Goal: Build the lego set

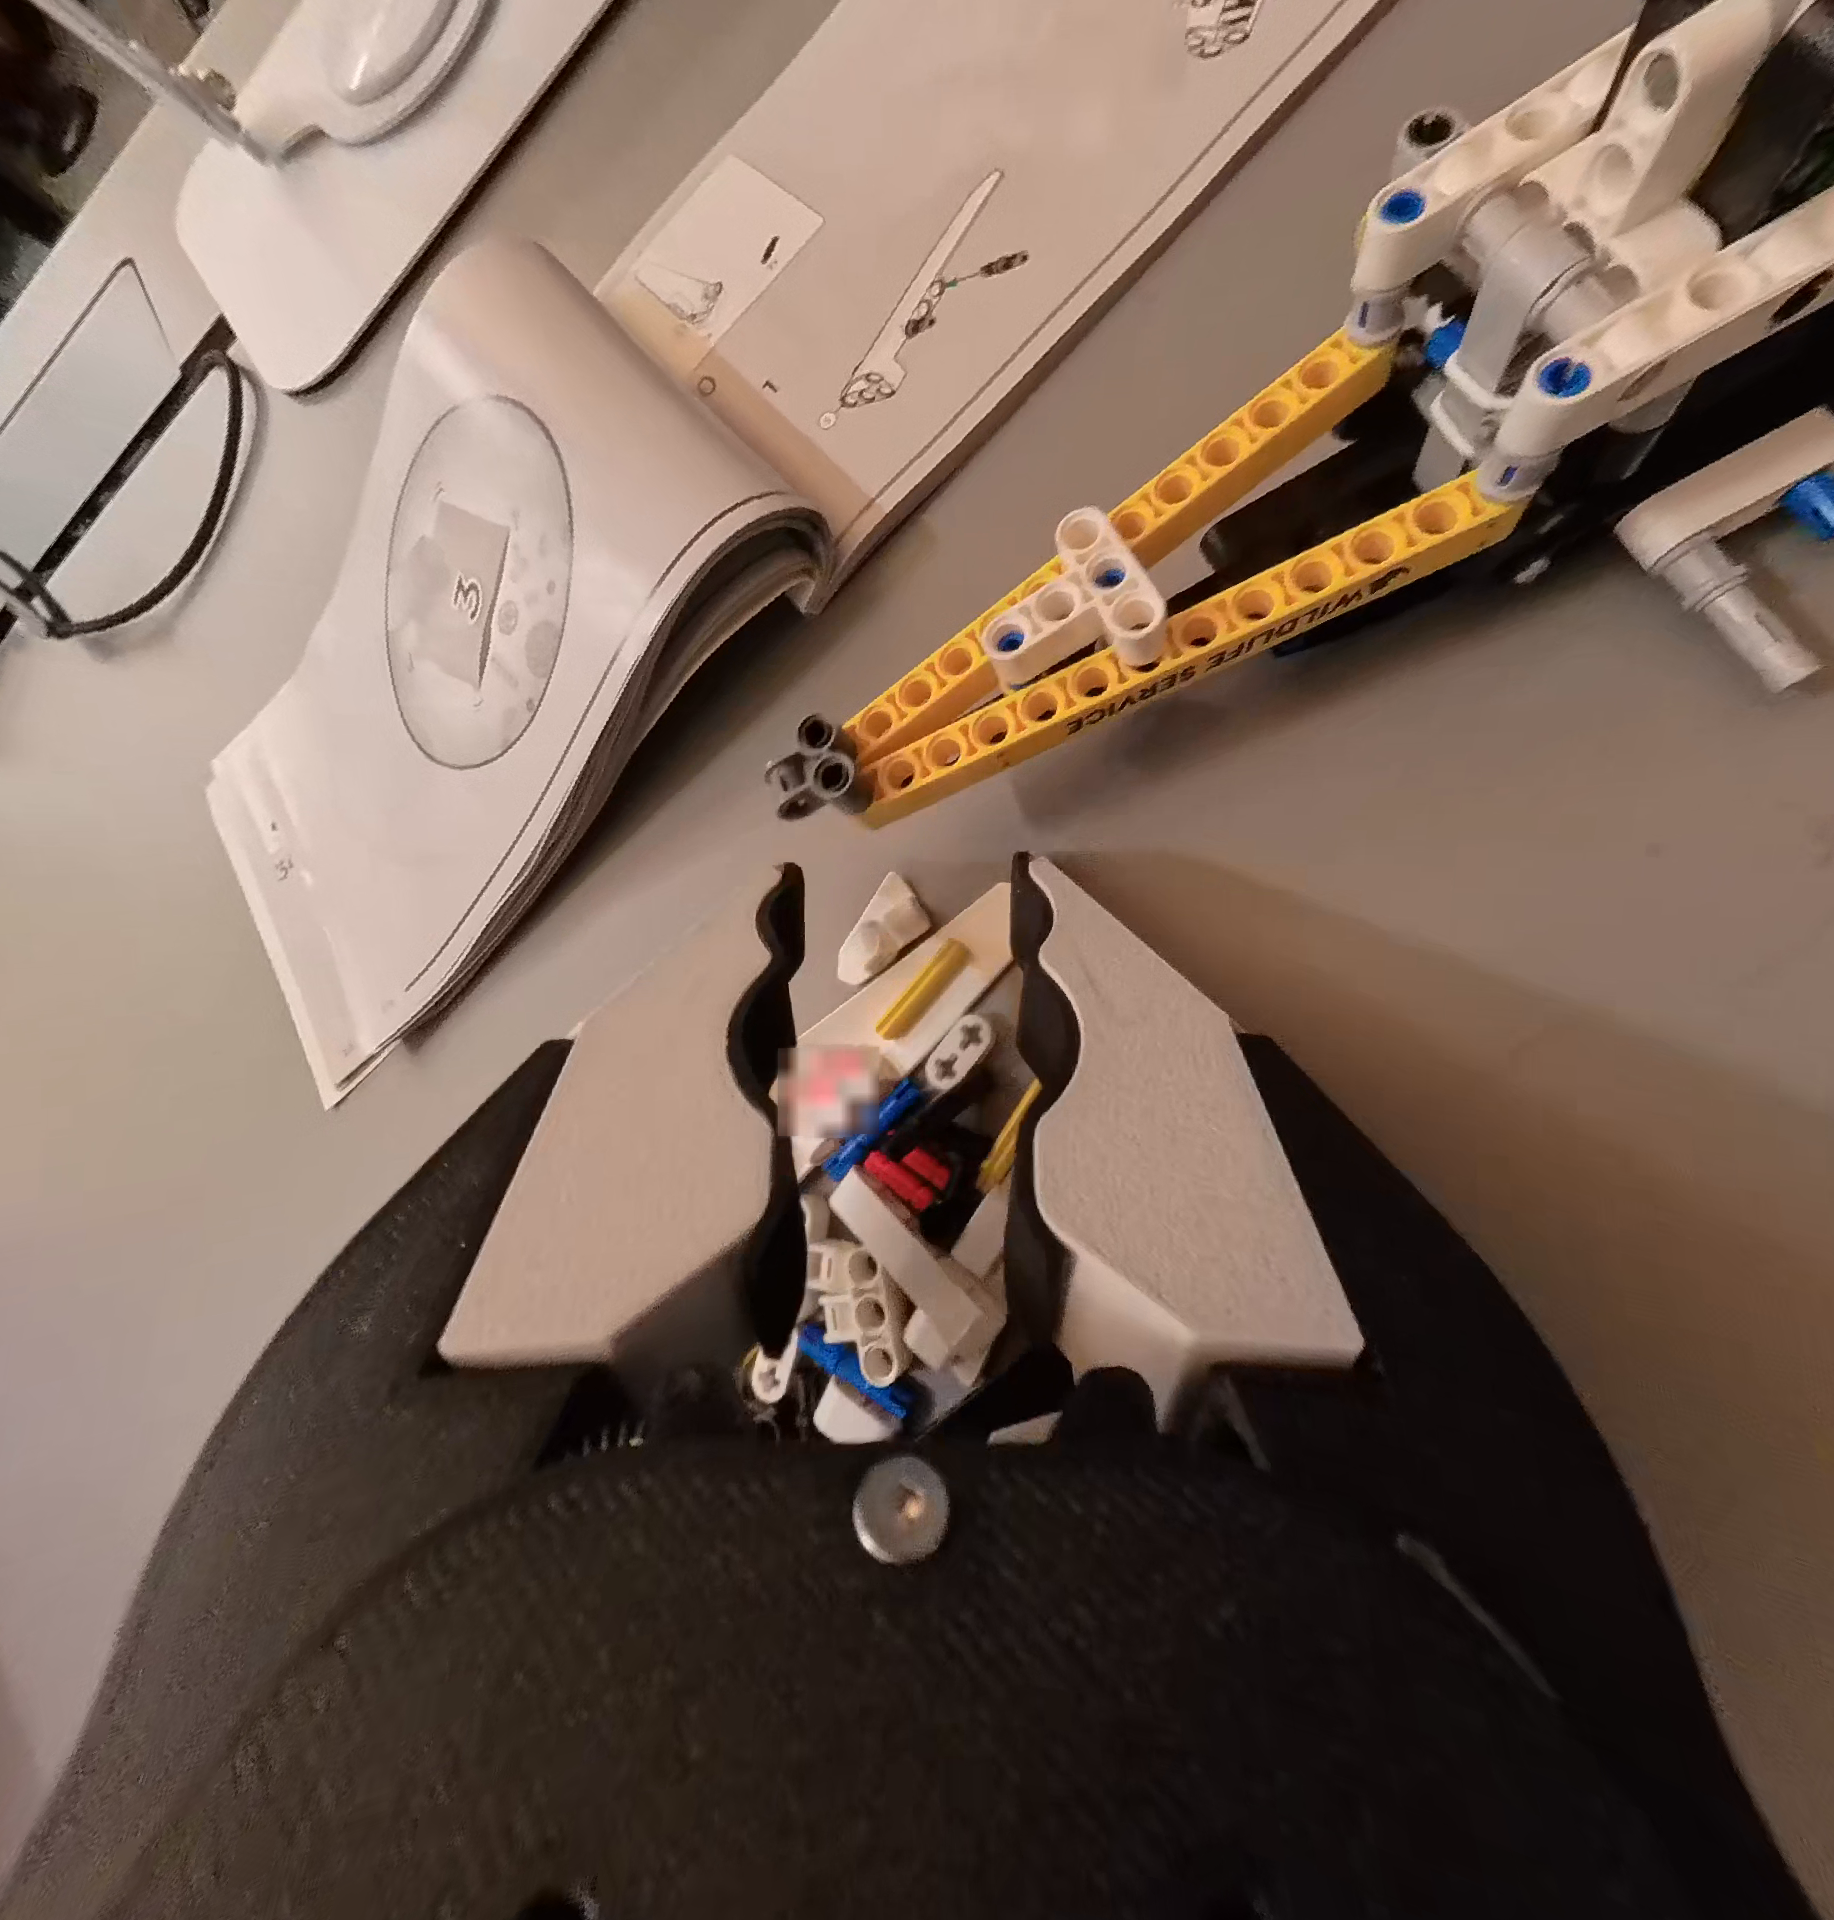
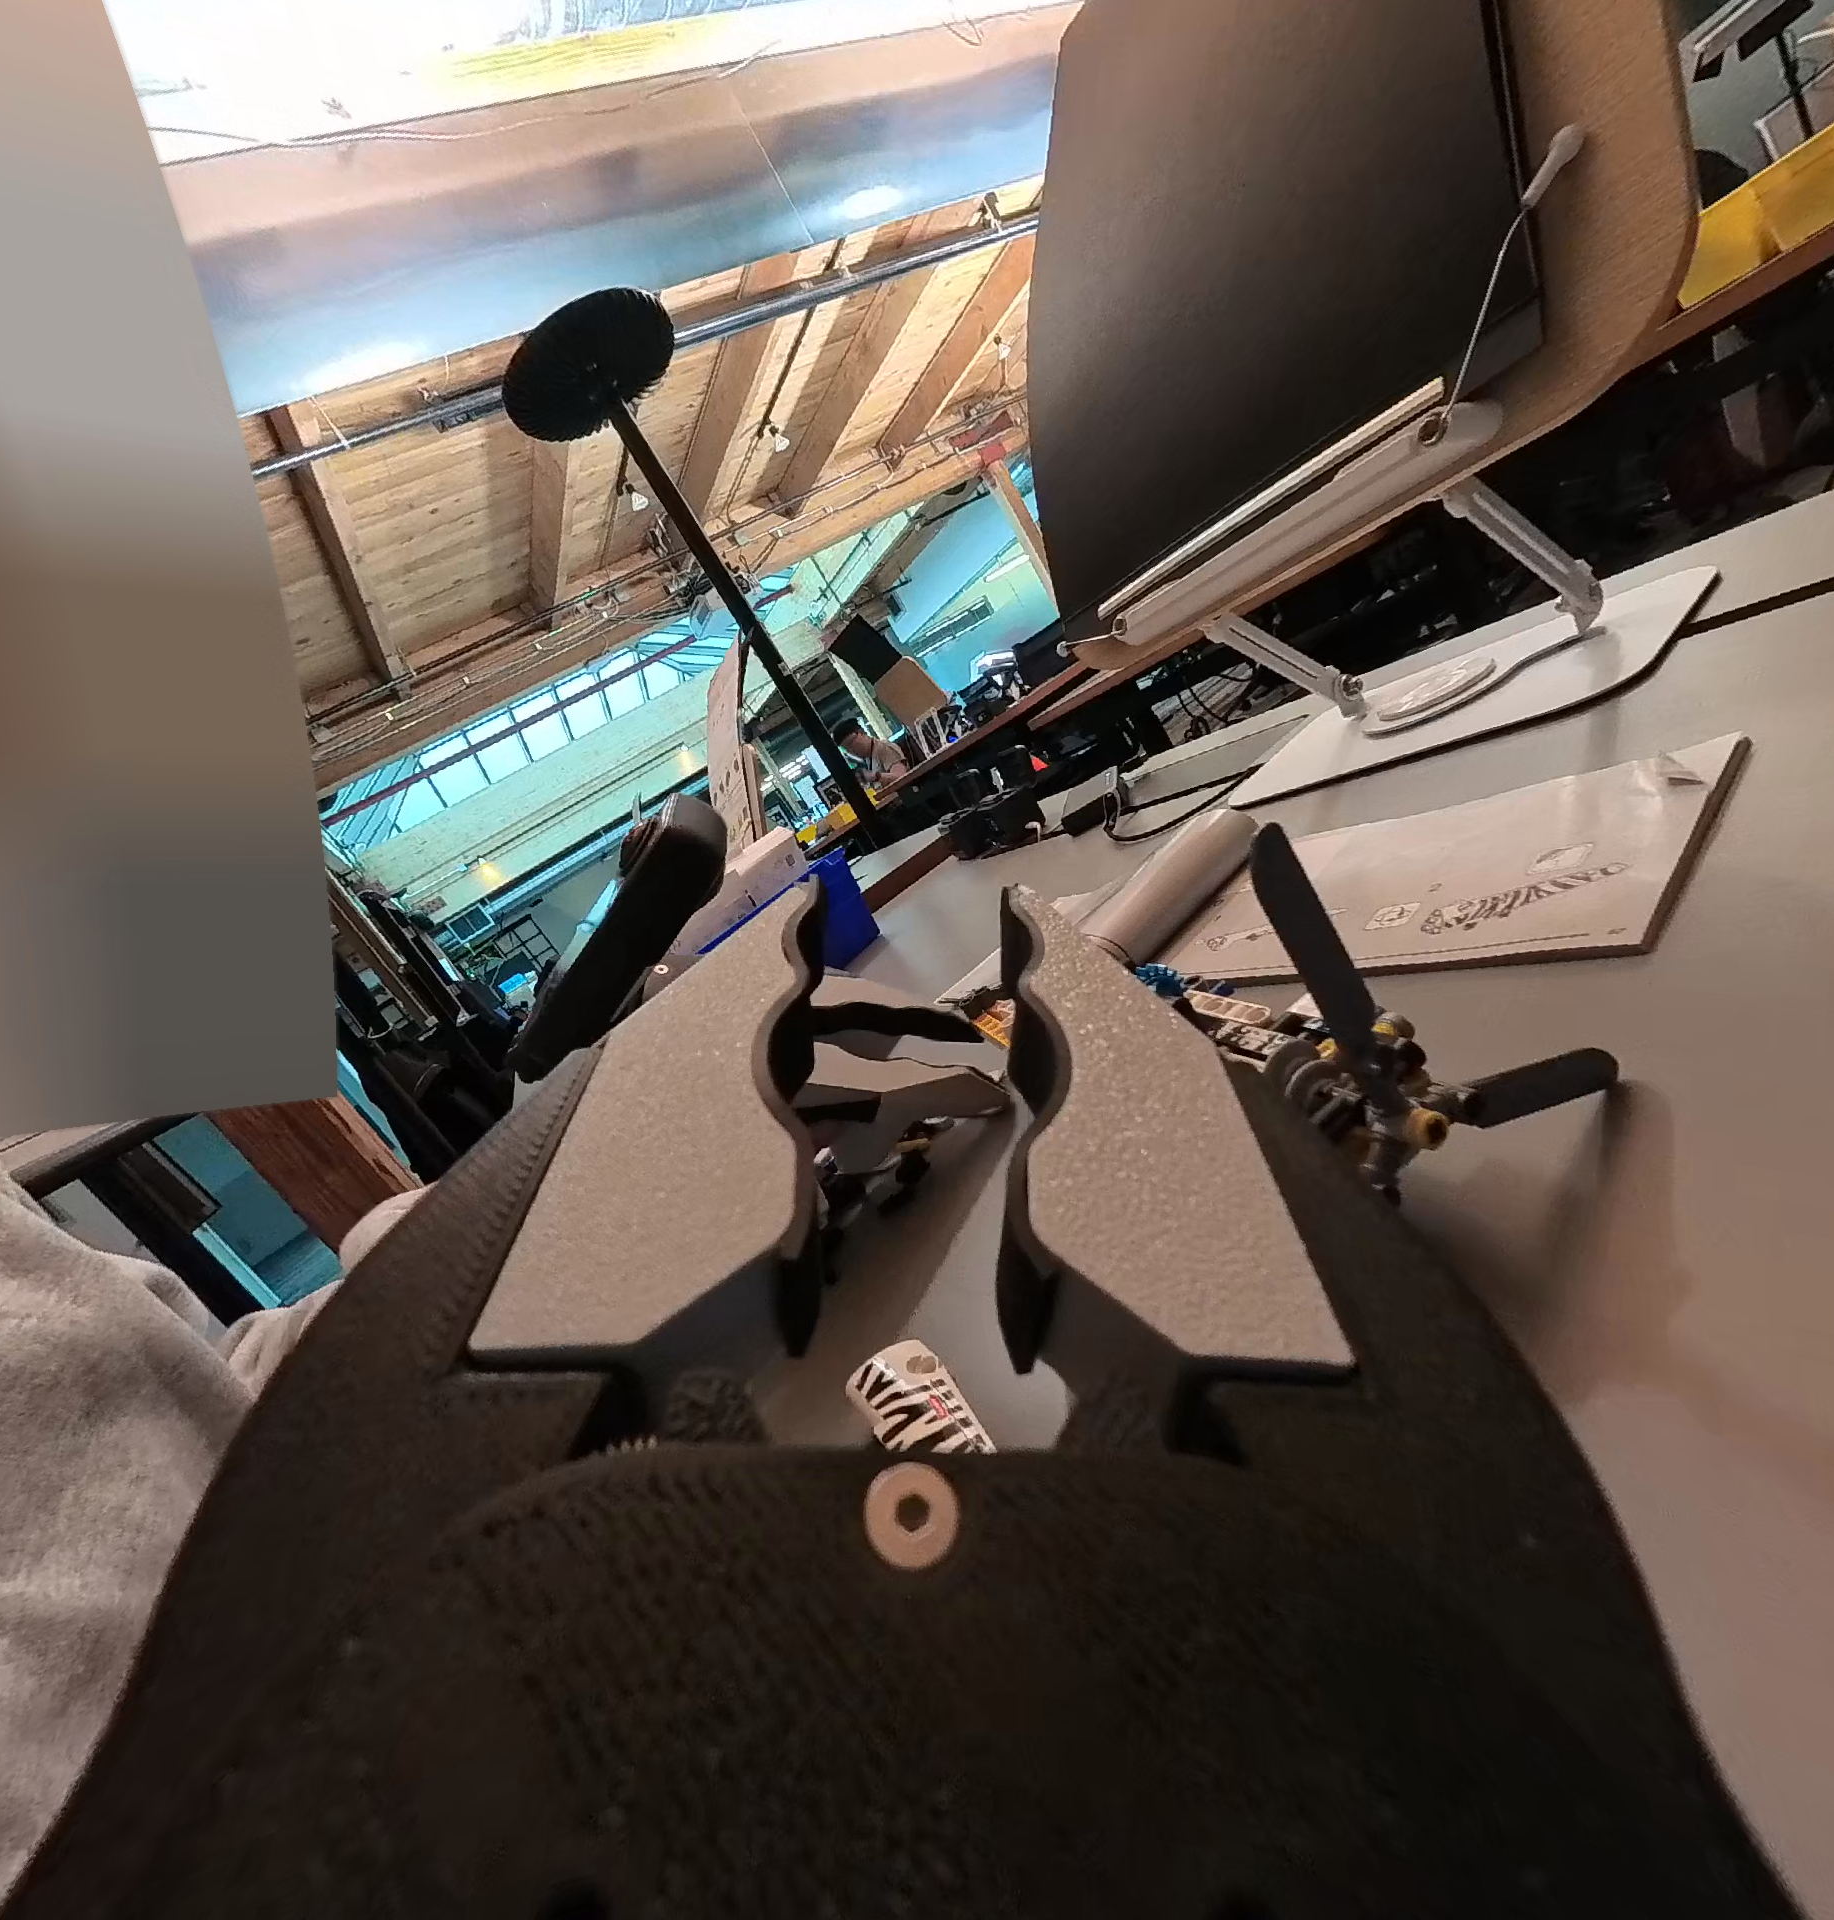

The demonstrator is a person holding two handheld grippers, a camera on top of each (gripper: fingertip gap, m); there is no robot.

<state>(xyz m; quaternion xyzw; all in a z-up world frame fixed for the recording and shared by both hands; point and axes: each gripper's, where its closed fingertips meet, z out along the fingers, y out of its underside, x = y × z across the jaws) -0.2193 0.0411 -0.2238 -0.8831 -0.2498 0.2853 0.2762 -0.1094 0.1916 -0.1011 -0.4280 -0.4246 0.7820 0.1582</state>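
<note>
Left claw (image 1: 902,883) agape over loose Lego pieces (image 1: 892,1226).

Left wrist view looks steeply down, close over the bench (image 1: 1308,1039). Right wrist view looks low across it, tilted upward. Both share the instruction booklet (image 1: 477,665) at upper frame.

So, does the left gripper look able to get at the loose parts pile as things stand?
Probably yes. The left gripper is open and hangs right above the loose parts pile, which shows between its fingers with nothing over it. The yellow beam assembly lies farther ahead, clear of the way.
</note>
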